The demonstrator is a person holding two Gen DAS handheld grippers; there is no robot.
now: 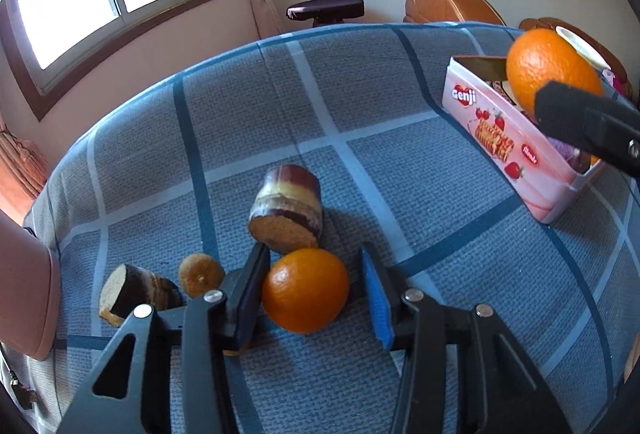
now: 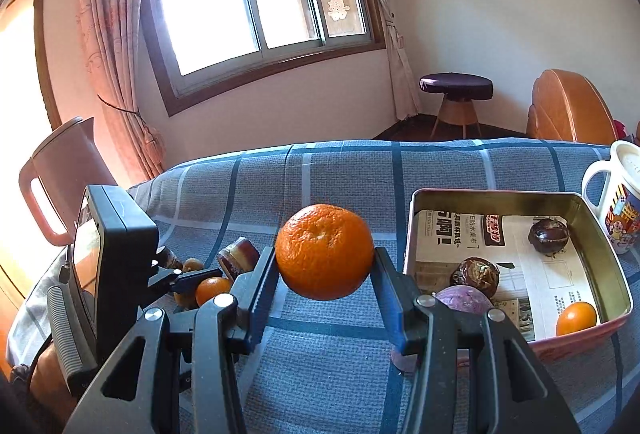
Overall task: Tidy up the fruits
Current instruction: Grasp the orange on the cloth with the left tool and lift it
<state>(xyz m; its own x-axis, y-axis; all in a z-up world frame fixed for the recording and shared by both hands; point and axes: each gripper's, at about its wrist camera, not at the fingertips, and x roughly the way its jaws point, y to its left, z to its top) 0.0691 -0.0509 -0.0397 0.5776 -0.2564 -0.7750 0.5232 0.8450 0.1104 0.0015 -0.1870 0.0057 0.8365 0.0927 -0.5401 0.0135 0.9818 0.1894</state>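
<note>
My right tongs (image 2: 325,276) lift a clamped orange (image 2: 325,251) toward the tin (image 2: 600,230) at right, while my left tongs (image 1: 314,304), part-open, straddle another orange (image 1: 305,289) on the table (image 1: 400,174), near left, ungripped.

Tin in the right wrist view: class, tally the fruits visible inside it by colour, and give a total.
Orange fruit: 1
Dark brown fruits: 2
Purple fruit: 1
Total: 4
</note>
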